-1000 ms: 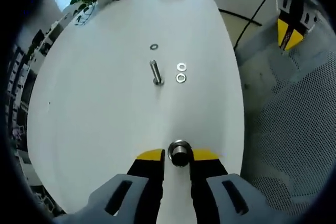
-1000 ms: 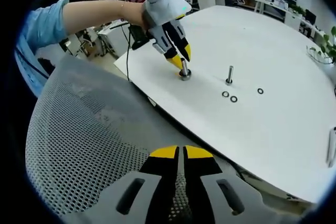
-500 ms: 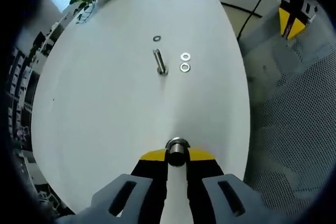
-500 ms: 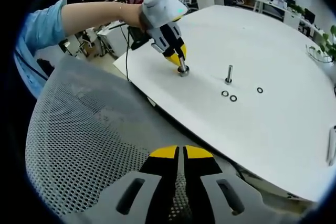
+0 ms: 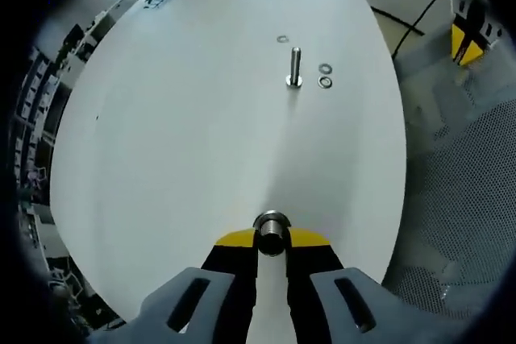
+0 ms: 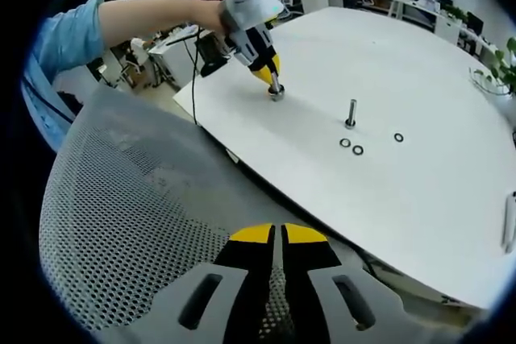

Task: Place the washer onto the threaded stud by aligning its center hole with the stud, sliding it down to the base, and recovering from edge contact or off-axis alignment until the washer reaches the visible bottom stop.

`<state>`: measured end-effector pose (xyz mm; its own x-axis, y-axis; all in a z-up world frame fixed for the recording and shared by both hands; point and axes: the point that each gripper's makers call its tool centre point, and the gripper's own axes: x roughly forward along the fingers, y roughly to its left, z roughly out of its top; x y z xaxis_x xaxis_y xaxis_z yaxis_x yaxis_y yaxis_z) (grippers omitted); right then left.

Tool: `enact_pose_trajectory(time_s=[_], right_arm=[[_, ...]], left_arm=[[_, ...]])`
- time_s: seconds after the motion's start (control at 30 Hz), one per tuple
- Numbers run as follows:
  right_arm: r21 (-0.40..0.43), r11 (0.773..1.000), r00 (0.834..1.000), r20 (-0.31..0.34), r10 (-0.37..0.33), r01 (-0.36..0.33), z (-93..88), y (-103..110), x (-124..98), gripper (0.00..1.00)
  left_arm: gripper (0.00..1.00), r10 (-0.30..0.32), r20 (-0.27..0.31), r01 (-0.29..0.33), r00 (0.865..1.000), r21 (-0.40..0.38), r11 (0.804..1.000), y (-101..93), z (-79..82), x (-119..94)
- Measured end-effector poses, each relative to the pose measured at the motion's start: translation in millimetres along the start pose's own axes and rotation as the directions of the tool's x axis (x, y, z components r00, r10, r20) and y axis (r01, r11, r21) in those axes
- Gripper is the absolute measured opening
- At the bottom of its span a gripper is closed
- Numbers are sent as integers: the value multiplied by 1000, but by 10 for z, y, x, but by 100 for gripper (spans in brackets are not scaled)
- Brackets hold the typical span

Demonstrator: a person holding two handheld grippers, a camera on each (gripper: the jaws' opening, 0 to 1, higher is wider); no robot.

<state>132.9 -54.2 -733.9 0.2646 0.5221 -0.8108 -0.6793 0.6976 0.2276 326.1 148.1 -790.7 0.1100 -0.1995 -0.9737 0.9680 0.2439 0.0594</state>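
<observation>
A: What has the left gripper (image 5: 272, 238) got?
B: Its yellow-tipped fingers (image 5: 232, 239) are clamped on a short round steel stud piece (image 5: 272, 227), held just above the white oval table (image 5: 185, 142).
A: And the washers?
B: Three small steel ring washers lie far ahead of those fingertips: a pair of washers (image 5: 325, 75) touching each other, just right of the upright threaded steel stud (image 5: 295, 66), and a single washer (image 5: 282, 39) beyond it.
A: The right gripper (image 6: 279, 235)?
B: Its fingertips are pressed together on nothing, over a grey mesh chair back (image 6: 137, 223), well apart from the table's parts.

Left view looks along table (image 5: 201, 142); right view from afar.
</observation>
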Motion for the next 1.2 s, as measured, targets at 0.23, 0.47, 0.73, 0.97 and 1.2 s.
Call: enact_pose_trajectory(time_s=[0.23,0.47,0.73,0.97,1.2], right_arm=[[4,1000,1000,2,-1,1,2,-2,-3,6],[1,1000,1000,0,0,0,1,-3,0,6],[-5,1000,1000,1,3,-3,3,4,0,6],[-6,1000,1000,5,4,-4,6,7,-3,6],[-8,1000,1000,8,7,-7,8,13,-5,6]], left_arm=[[10,1,-4,-1,1000,-34,999,89,-47,10],[10,-56,-11,55,998,-81,995,52,-93,30],[49,35,144,-35,989,-3,999,103,369,-270],[43,5,289,-26,957,70,997,-122,1063,-423],[32,-86,235,39,968,196,980,-538,1269,-137]])
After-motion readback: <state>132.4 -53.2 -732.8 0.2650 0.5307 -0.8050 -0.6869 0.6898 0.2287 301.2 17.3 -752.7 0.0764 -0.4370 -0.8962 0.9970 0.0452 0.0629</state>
